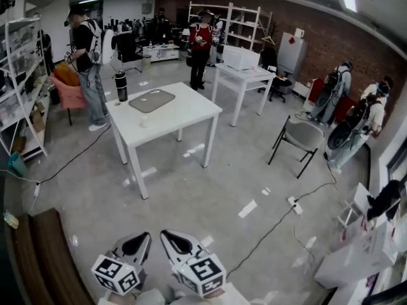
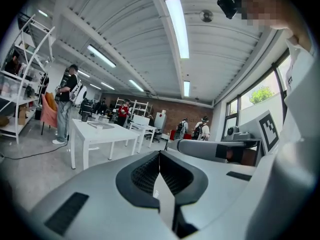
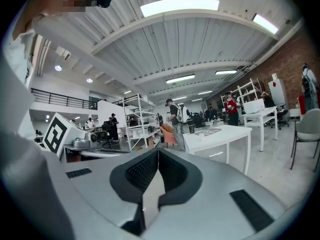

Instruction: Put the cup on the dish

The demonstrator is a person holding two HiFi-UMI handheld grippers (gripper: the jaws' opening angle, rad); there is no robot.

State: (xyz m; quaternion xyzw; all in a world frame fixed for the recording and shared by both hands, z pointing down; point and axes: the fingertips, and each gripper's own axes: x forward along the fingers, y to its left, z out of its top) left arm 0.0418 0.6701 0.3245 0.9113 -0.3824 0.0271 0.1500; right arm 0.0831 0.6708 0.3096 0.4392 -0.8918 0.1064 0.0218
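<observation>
A small white cup (image 1: pixel 144 121) stands near the front edge of a white table (image 1: pixel 191 113) a few steps ahead. Behind it lies a flat grey dish (image 1: pixel 151 100), and a dark bottle (image 1: pixel 121 86) stands at the far left corner. My left gripper (image 1: pixel 147 236) and right gripper (image 1: pixel 163 234) are side by side at the bottom of the head view, low over the floor and far from the table. Both are shut and hold nothing. The left gripper (image 2: pixel 160 154) view shows the table (image 2: pixel 100 132) off to the left. In the right gripper (image 3: pixel 158 153) view the table (image 3: pixel 220 135) lies right of centre.
Bare concrete floor lies between me and the table, crossed by a cable and a power strip (image 1: pixel 294 204). A grey chair (image 1: pixel 304 135) stands to the right, with a second white table (image 1: pixel 245 76) behind it. Several people stand around. Shelves (image 1: pixel 22 88) line the left wall.
</observation>
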